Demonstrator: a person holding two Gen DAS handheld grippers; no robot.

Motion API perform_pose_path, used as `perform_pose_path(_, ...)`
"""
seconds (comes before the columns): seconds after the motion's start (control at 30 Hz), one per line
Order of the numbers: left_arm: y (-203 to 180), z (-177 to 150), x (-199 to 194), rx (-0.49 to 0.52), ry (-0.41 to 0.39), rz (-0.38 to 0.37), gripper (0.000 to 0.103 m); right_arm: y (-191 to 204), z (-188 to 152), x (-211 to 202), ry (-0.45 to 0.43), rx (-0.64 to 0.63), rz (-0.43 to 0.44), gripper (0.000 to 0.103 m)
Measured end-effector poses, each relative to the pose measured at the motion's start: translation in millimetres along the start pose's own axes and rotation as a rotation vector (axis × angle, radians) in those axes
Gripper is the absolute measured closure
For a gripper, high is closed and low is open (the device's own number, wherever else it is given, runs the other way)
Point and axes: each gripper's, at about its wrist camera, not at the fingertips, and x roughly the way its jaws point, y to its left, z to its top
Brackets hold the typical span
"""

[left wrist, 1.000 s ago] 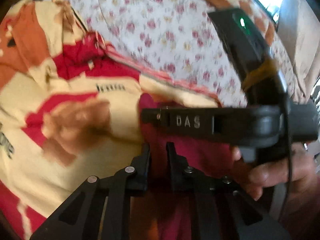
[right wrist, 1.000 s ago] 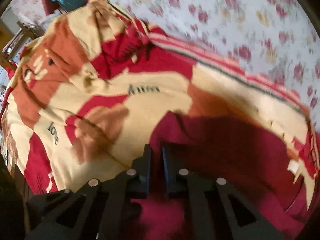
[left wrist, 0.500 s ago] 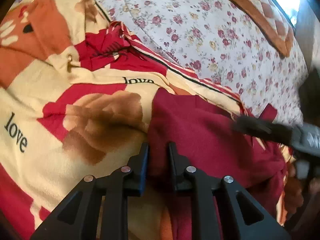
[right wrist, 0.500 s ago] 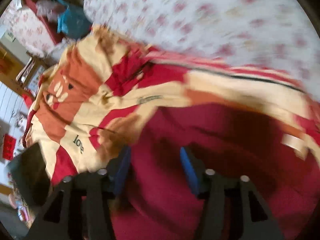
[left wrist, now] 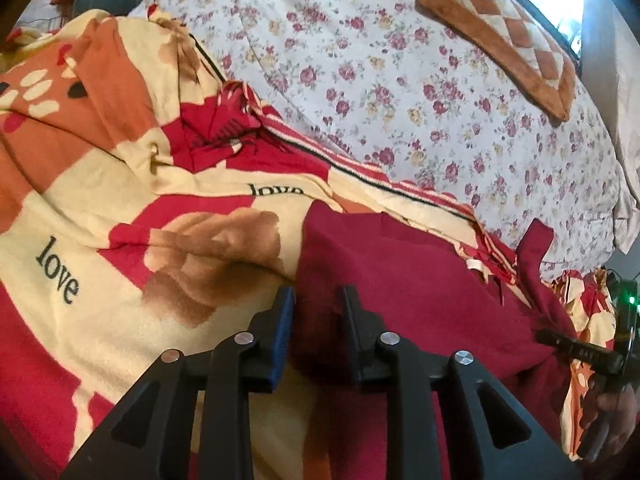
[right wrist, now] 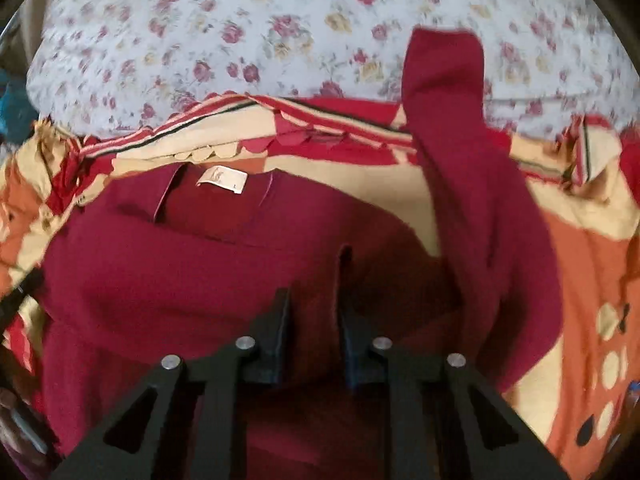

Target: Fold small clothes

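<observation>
Maroon shirt (right wrist: 224, 280) judged soft, light, limp; best gripped at sleeve (right wrist: 452, 128) hem. Left gripper (left wrist: 316, 312), right gripper (right wrist: 314, 312): both released, nothing held.

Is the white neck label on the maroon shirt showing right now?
Yes, the white label lies exposed at the maroon shirt's neckline.

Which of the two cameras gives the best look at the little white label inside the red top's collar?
The right wrist view: the label sits uncovered at the red top's neckline. In the left wrist view, it appears only as a small pale scrap at the far edge.
</observation>
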Motion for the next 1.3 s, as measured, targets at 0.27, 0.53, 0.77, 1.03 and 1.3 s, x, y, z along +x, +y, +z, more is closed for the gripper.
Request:
perform_pose_path(0.27, -16, -2, -9, 0.056, -0.048, 0.024, 0.093, -5, -28, -6, -0.072, -0.056, -0.066, 0.079)
perform_pose_path(0.53, -40, -6, -12, 0.158, -0.074, 0.065, 0.093, 3, -21, -48, -0.143, -0.038, 0.008, 0.058)
perform_pose_path(0.77, -54, -7, -6, 0.216, -0.060, 0.071, 0.087, 42, -14, -25, -0.078, -0.106, 0.067, 0.058)
perform_pose_path(1.03, -61, -9, 17, 0.227, 0.025, 0.038, 0.064, 54, -11, 22, 0.012, -0.129, 0.007, 0.054)
perform_pose_path(1.3, -70, -23, 41, 0.294, 0.096, 0.098, 0.060, 32, -2, 4, -0.023, -0.088, 0.089, 0.046)
